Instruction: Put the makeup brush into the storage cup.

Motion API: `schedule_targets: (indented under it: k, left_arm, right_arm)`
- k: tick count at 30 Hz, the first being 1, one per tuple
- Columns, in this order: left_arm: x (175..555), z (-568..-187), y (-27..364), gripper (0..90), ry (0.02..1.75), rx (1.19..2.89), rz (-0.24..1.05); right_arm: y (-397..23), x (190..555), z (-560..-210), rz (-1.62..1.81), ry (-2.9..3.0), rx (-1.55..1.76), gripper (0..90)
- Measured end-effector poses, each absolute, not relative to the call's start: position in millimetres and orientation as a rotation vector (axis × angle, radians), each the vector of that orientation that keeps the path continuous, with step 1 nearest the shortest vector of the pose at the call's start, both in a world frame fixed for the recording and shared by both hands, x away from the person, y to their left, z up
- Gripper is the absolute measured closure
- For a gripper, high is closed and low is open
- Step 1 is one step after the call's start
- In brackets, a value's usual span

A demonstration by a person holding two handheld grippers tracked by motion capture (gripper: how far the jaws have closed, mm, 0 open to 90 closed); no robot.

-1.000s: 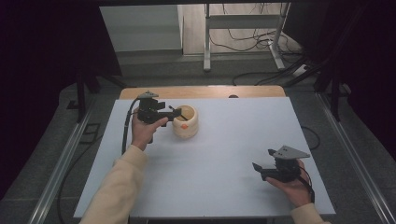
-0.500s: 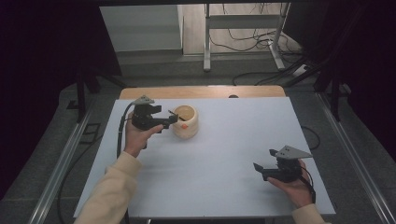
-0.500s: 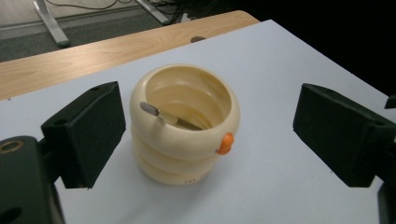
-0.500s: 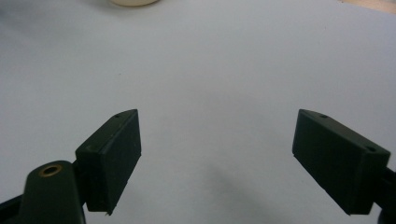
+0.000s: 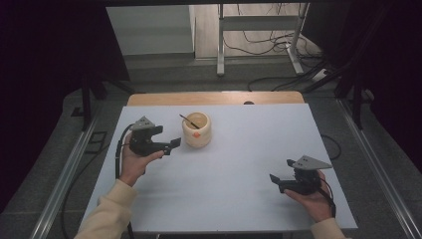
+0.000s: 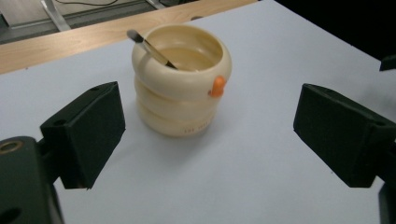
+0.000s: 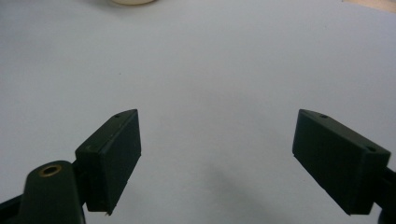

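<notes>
On the left side of the white table (image 5: 239, 169) we've got the left gripper (image 5: 169, 145), held up in the person's left hand (image 5: 133, 162), with its jaws spread wide and nothing between them. In the left gripper view the cream cup (image 6: 181, 77) sits right in the gap ahead of those jaws, near but clear of both.

Counting stuff, left to right: two grippers, one cup, one stick and one orange nub. That's the whole inventory on the tabletop.

The cup is a ribbed, stacked-ring kind of thing, standing upright toward the back of the table, a bit left of centre, just beside the left gripper's tips in the high view. One thin dark stick (image 6: 150, 45) leans inside it, with its top end poking out over the rim on the side away from the nub. One small orange nub (image 6: 217, 86) sticks out of the upper ring. There's some faint embossed lettering low on the cup's wall, but it's too small for us to read.

Over on the right, the right gripper (image 5: 275, 180) rests in the person's right hand (image 5: 313, 199) near the front edge, well apart from the cup. Its jaws are spread too, holding nothing, with bare table between them.
</notes>
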State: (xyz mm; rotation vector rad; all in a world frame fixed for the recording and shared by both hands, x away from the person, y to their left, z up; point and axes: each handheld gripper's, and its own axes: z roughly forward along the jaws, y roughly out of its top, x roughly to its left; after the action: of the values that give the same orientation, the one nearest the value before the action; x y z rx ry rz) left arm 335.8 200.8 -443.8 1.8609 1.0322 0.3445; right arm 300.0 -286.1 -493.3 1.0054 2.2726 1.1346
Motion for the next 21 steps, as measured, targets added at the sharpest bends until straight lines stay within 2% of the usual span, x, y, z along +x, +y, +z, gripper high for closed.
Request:
schedule_targets:
  k: [21]
  left_arm:
    - [280.1, -486.0, 217.7, 9.6, 1.065, 1.956, 0.352]
  right_arm:
    - [-284.8, 300.6, -494.4, 1.125, 2.283, 1.000, 15.9]
